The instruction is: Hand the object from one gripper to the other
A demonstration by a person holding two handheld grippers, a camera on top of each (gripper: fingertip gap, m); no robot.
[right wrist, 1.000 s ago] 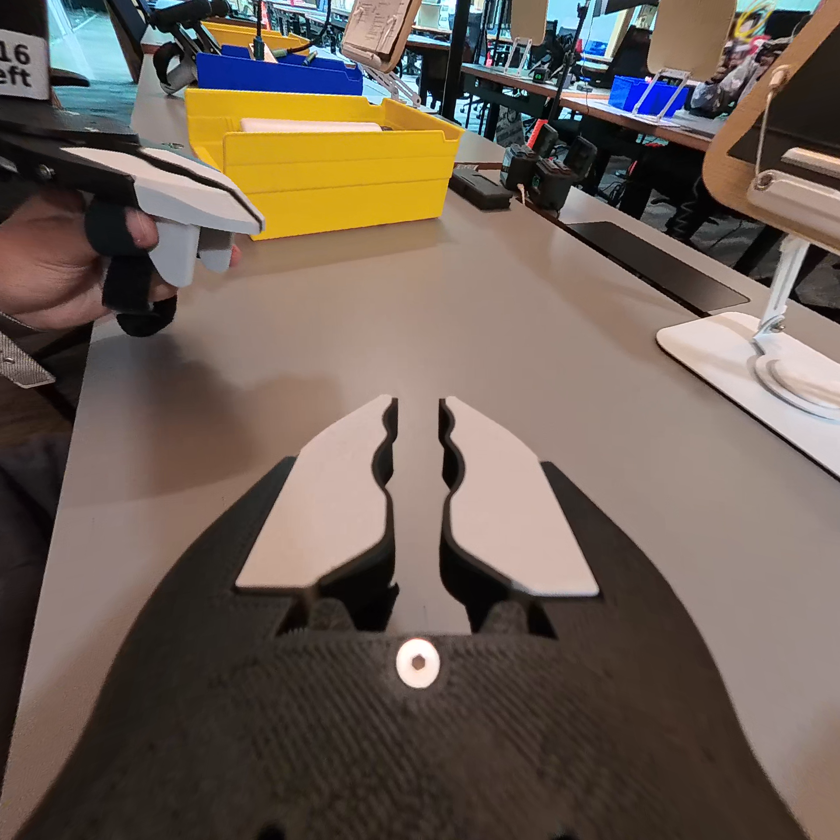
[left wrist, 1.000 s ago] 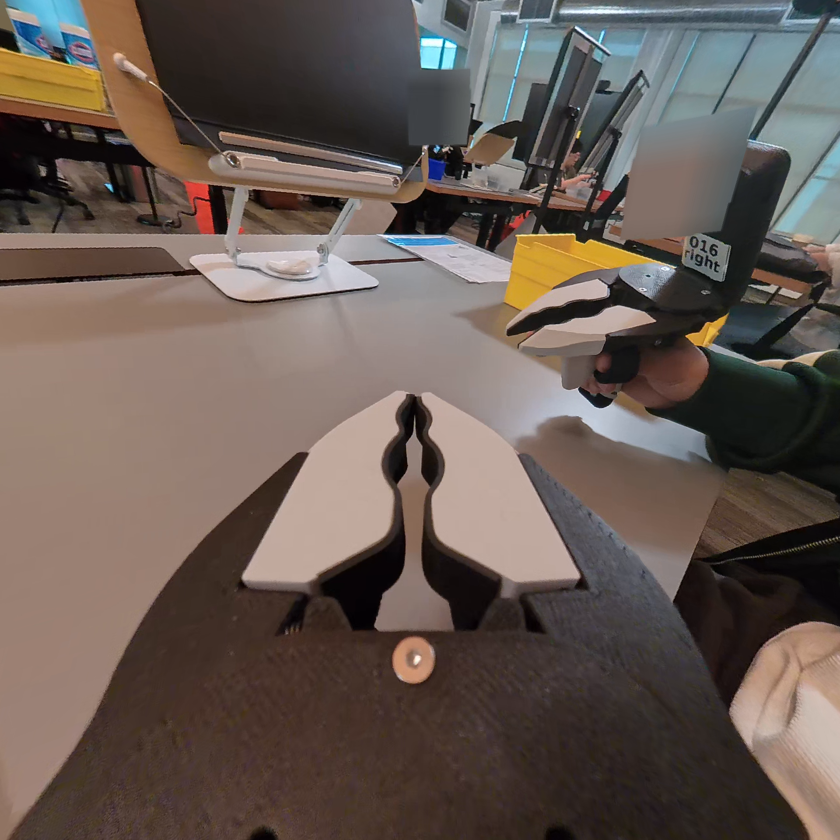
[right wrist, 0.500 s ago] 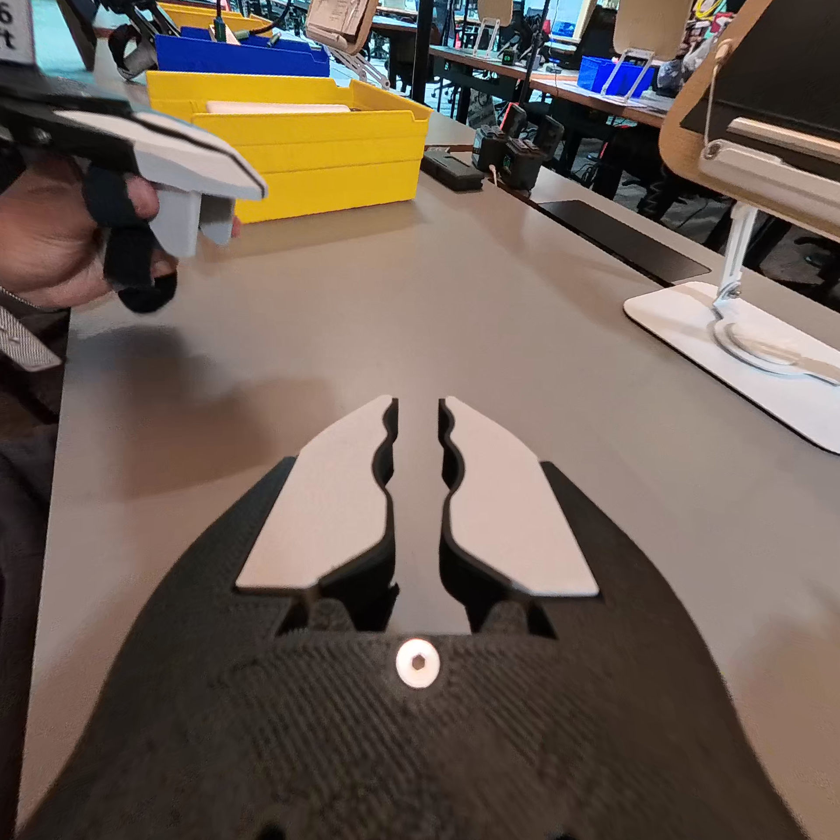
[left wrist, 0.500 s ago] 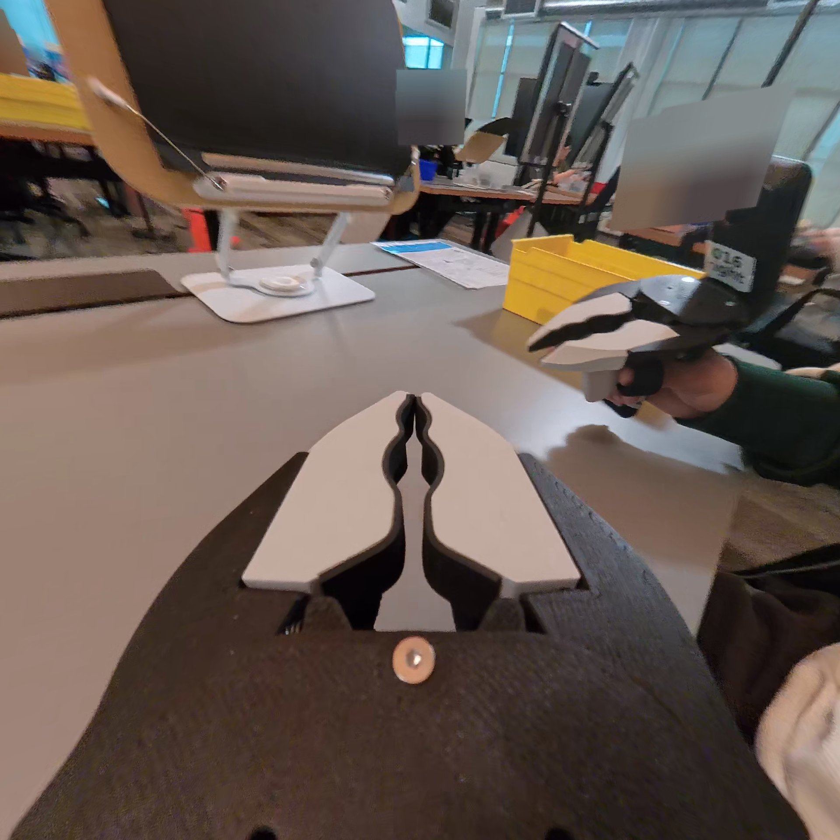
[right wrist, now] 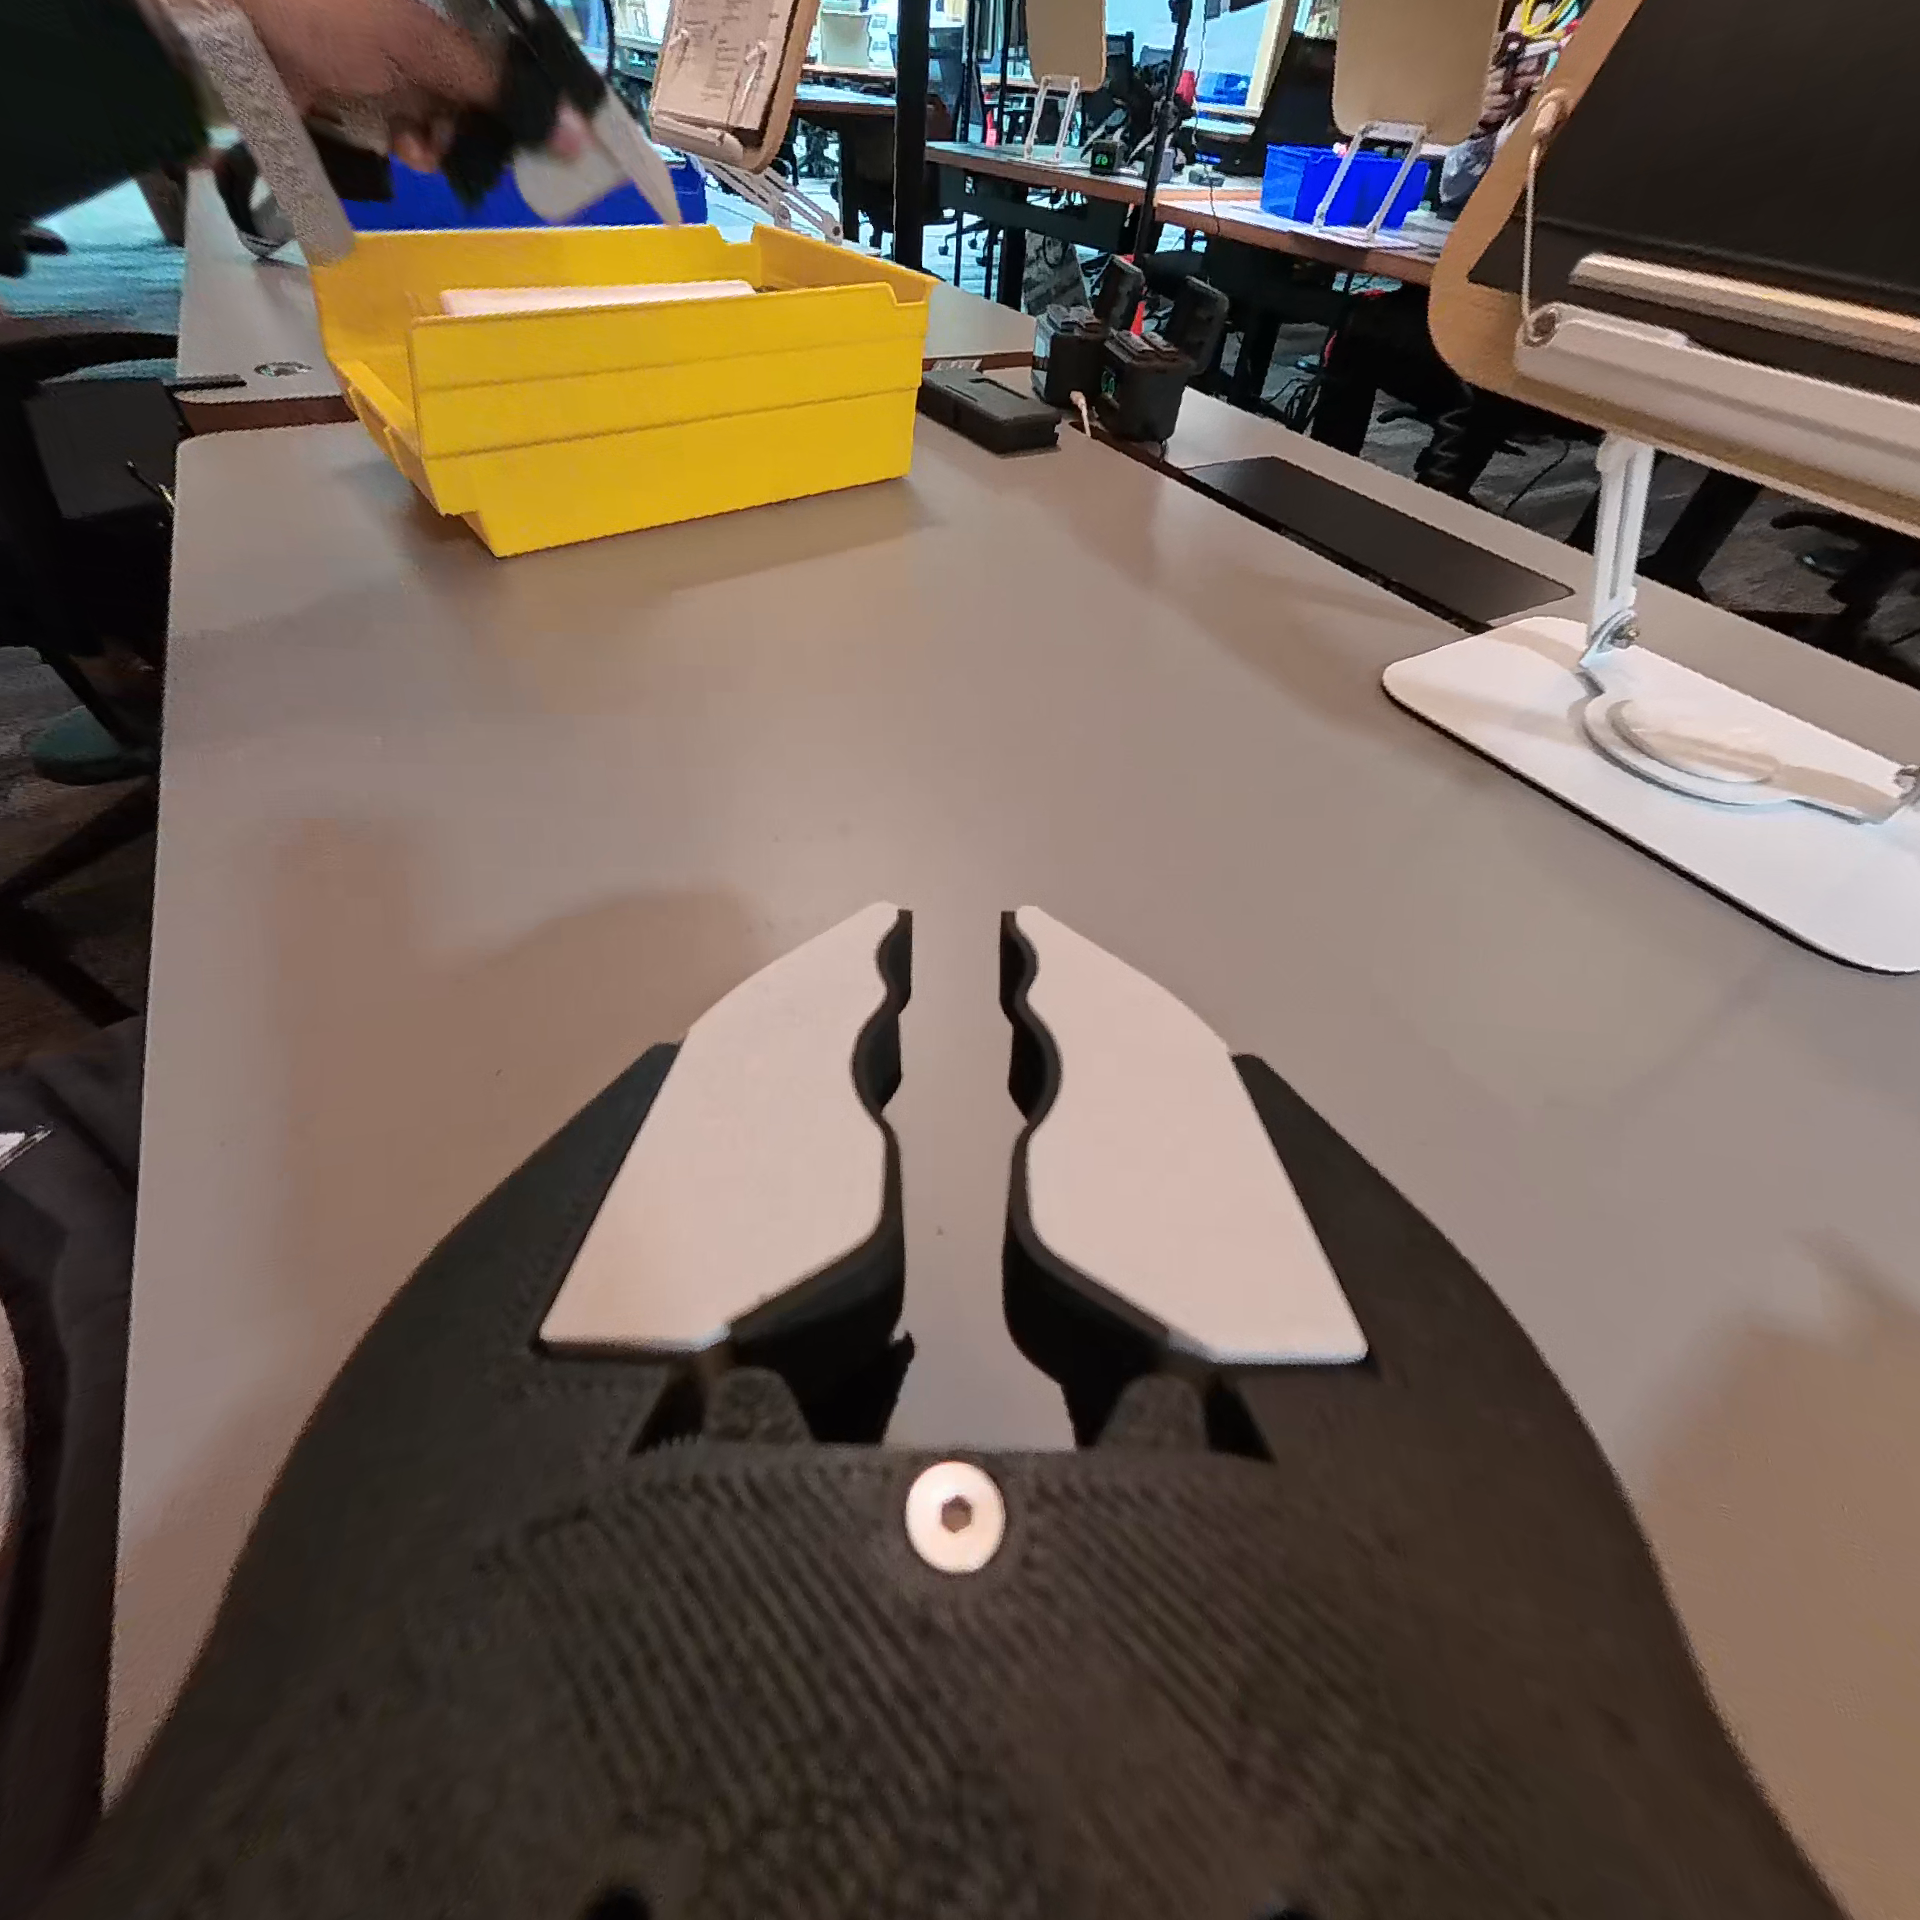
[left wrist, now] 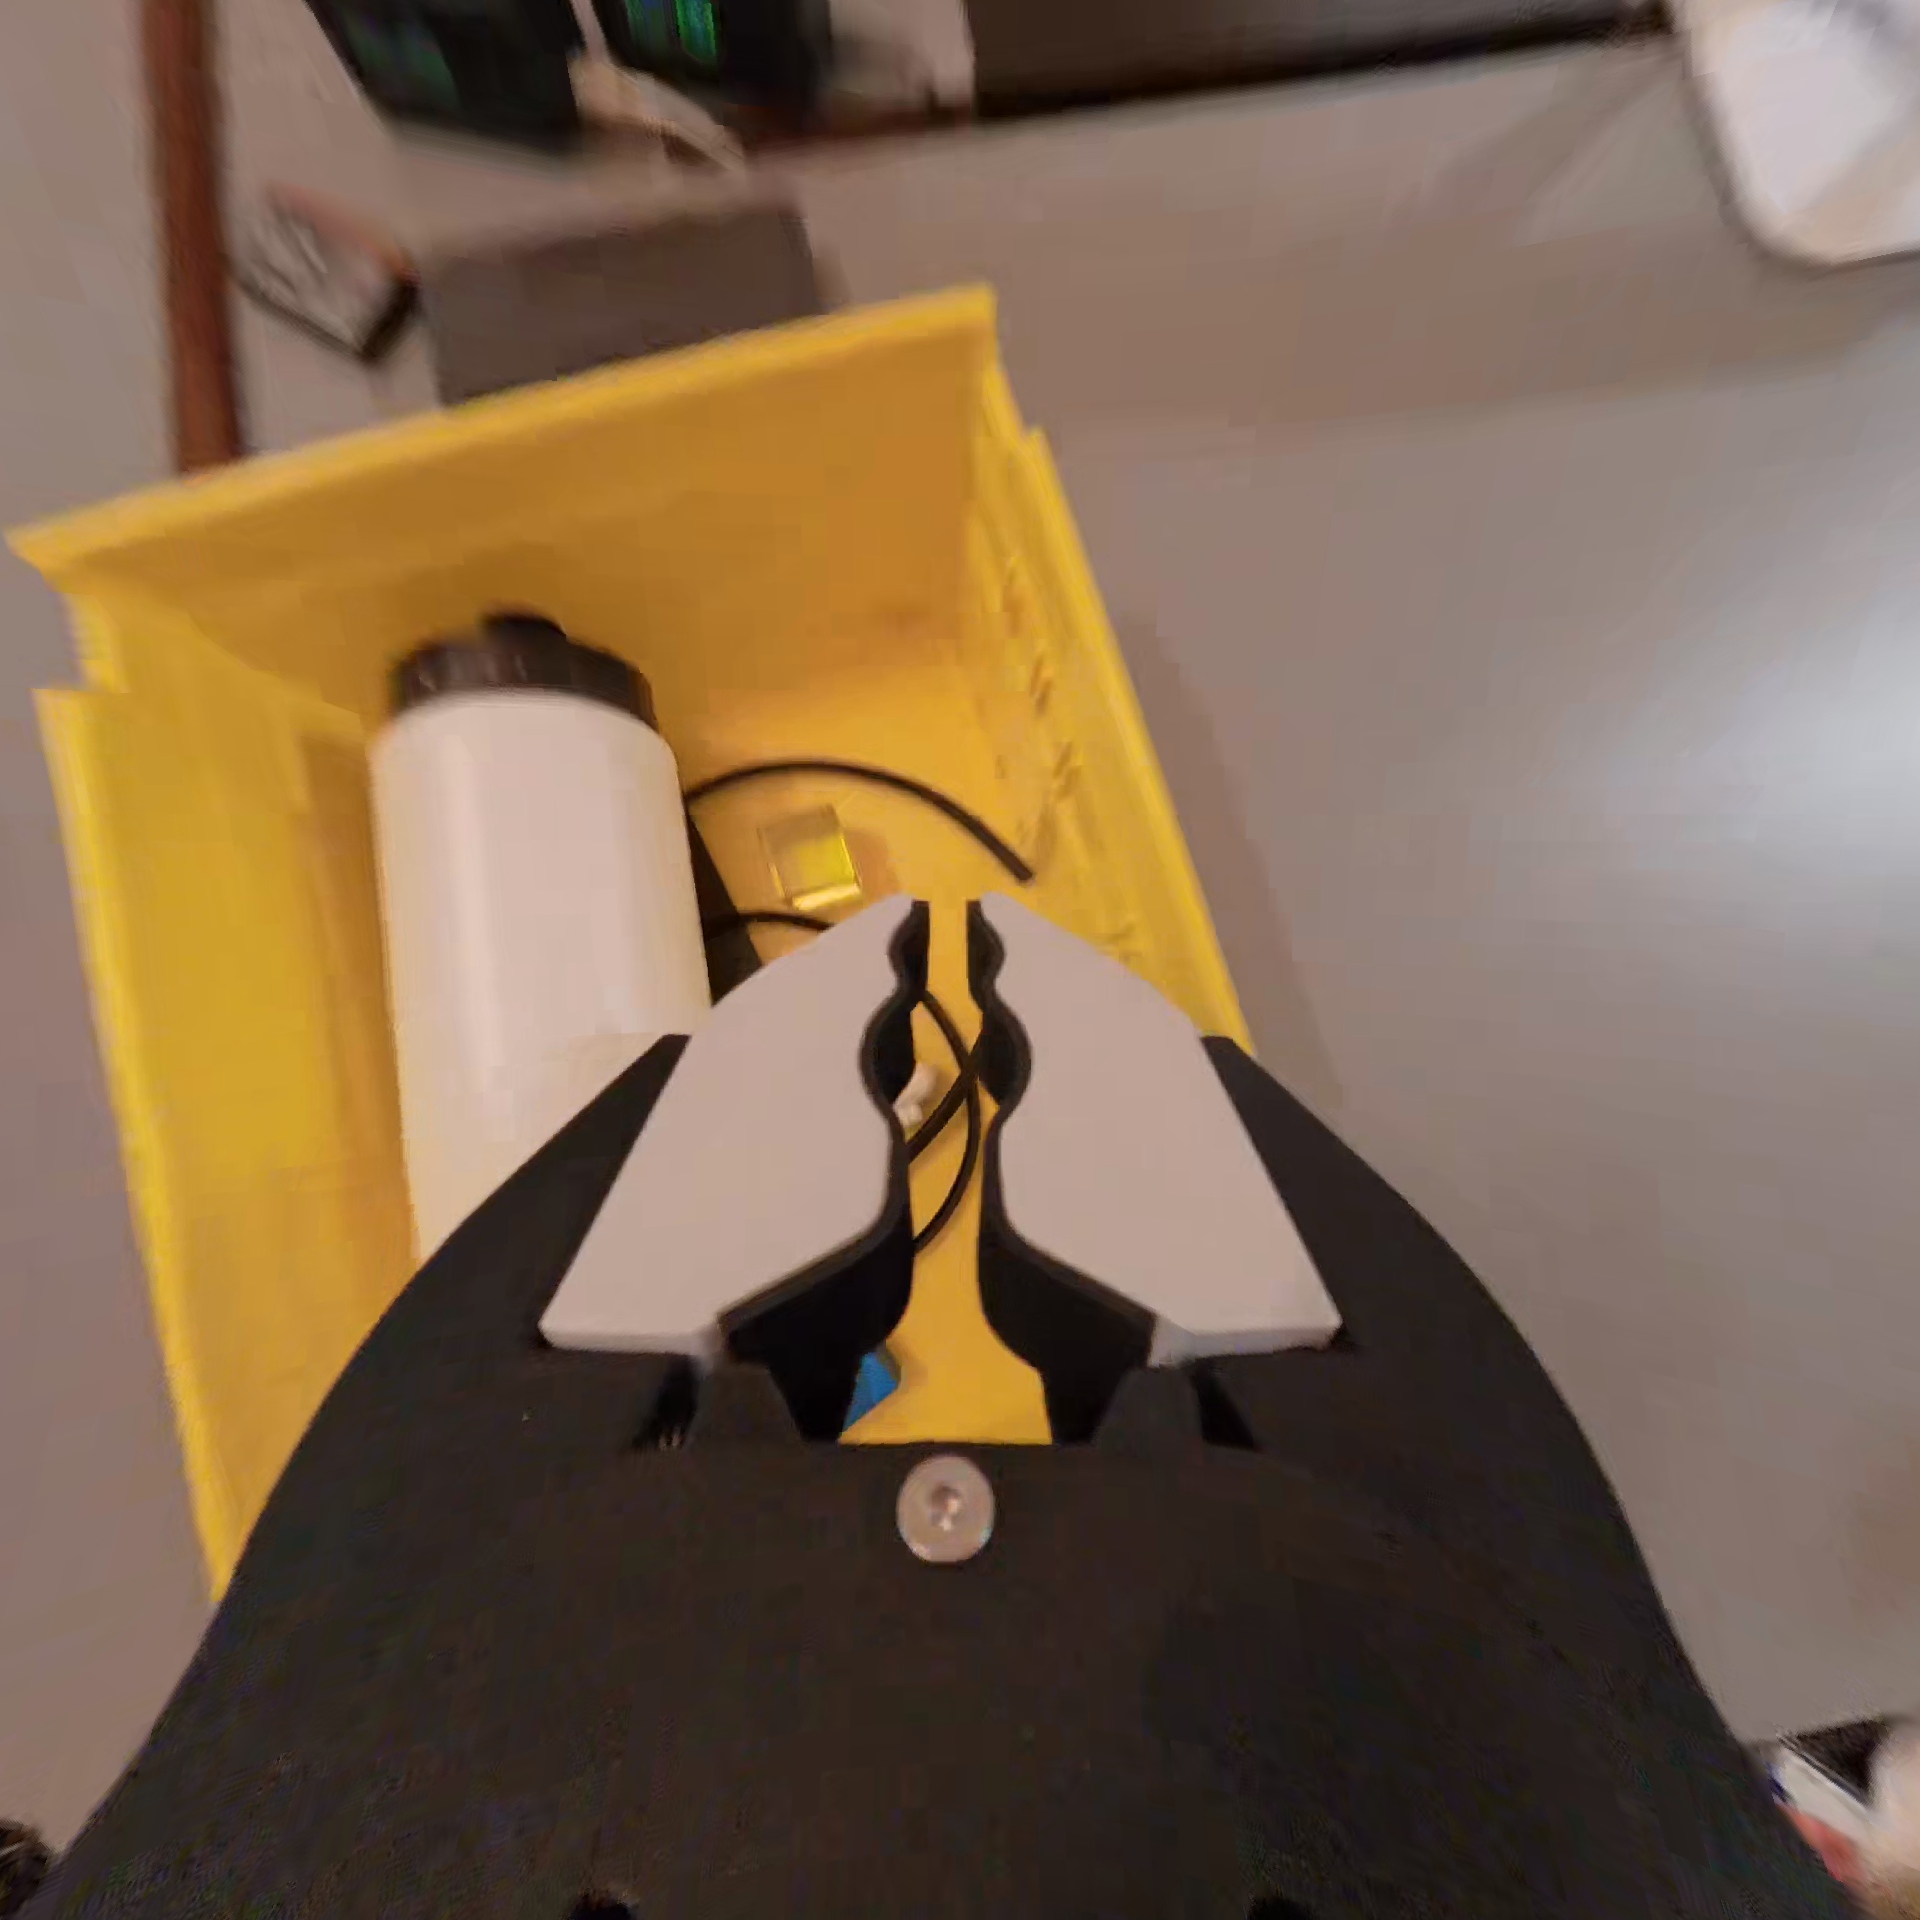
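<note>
My left gripper (left wrist: 942,914) hangs over a yellow bin (left wrist: 623,499) and looks down into it, jaws a narrow crack apart and empty. In the bin lie a white bottle with a black cap (left wrist: 530,883), a thin black cable (left wrist: 862,774), a small yellowish block (left wrist: 810,857) and a blue piece (left wrist: 873,1387). My right gripper (right wrist: 956,920) is low over the grey table, jaws narrowly open and empty. The right wrist view shows the bin (right wrist: 665,436) far left with the blurred left gripper (right wrist: 613,166) above it.
A white stand base (right wrist: 1662,790) holding a tilted board sits at the right of the table. Black chargers (right wrist: 1122,364) and a flat black block (right wrist: 987,410) lie behind the bin. The table's left edge (right wrist: 166,727) runs along the person's side. My right fingertips sit around 45 cm from my left ones. My right tips are about 50 cm from the small yellowish block (left wrist: 810,857), my left tips only 12 cm.
My left gripper has swung from level over the table to above the yellow bin, pointing down, and its jaws have parted slightly. My right gripper has stayed low with the same gap.
</note>
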